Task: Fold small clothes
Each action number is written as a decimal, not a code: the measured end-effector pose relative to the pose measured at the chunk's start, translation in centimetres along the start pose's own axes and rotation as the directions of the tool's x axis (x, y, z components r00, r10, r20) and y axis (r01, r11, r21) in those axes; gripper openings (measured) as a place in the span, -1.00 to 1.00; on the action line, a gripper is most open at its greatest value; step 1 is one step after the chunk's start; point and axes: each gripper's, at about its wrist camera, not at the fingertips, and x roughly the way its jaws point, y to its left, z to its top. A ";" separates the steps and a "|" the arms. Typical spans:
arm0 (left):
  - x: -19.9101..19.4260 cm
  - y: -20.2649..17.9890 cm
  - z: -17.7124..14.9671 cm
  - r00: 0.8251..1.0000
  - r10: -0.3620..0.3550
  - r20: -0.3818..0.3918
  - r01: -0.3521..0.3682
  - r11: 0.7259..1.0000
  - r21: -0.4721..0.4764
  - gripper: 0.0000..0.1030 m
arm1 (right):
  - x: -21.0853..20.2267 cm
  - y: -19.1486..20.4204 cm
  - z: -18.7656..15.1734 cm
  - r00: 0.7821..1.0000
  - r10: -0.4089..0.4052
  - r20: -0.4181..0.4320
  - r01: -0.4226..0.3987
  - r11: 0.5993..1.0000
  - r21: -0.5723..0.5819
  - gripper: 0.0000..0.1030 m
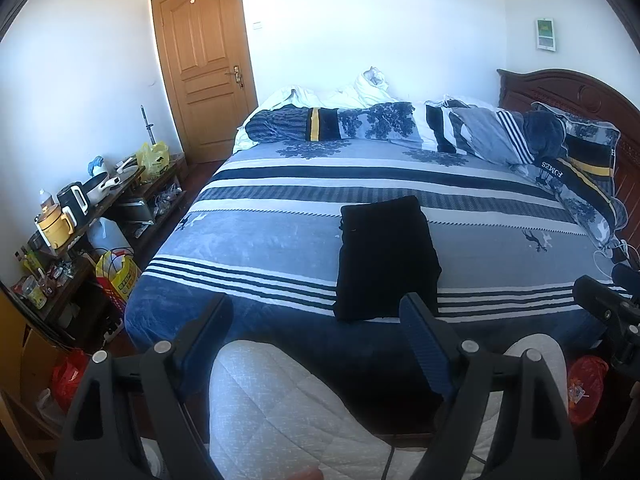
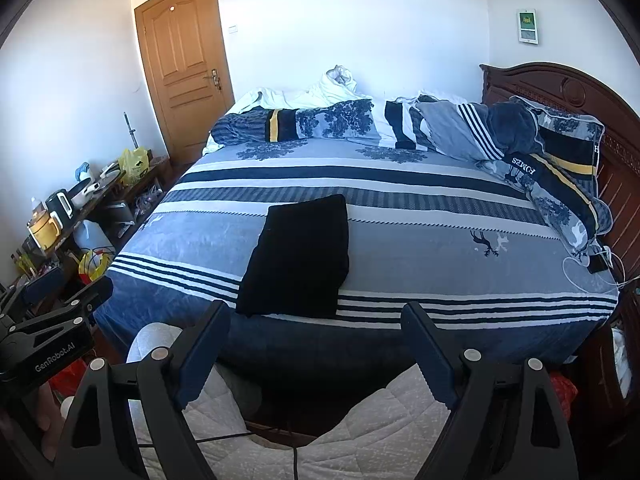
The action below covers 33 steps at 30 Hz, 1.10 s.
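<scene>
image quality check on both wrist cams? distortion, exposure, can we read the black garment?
Left wrist view: strong fisheye bend, dark corner vignette, bluish cast; black garment crushed to a flat silhouette, folds unreadable. Right wrist view: same curvature and cast; garment equally featureless, white wall near blown out; no motion blur in either.

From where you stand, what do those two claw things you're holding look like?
Each is matte black plastic with silver rivets and two long fingers faced in ribbed dark-blue pads: the left gripper and right gripper. The left one's side reads "GenRobot.AI" in white. A thin black cable trails below.
</scene>
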 end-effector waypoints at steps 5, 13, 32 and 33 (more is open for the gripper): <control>0.1 0.2 0.1 1.000 0.000 0.000 0.000 1.000 0.003 0.64 | 0.2 -0.1 0.2 1.000 0.001 0.002 -0.001 1.000 -0.002 0.75; 0.0 0.1 0.0 1.000 0.000 -0.001 0.000 1.000 0.001 0.64 | 0.3 -0.1 0.3 1.000 0.000 0.000 0.000 1.000 -0.002 0.75; 0.4 0.9 -0.2 1.000 -0.005 -0.009 0.005 1.000 0.010 0.65 | 0.1 0.0 0.1 1.000 -0.005 -0.006 0.005 1.000 0.008 0.76; 0.4 1.0 -0.2 1.000 -0.005 -0.009 0.005 1.000 0.010 0.65 | 0.1 0.0 0.1 1.000 -0.005 -0.005 0.005 1.000 0.007 0.76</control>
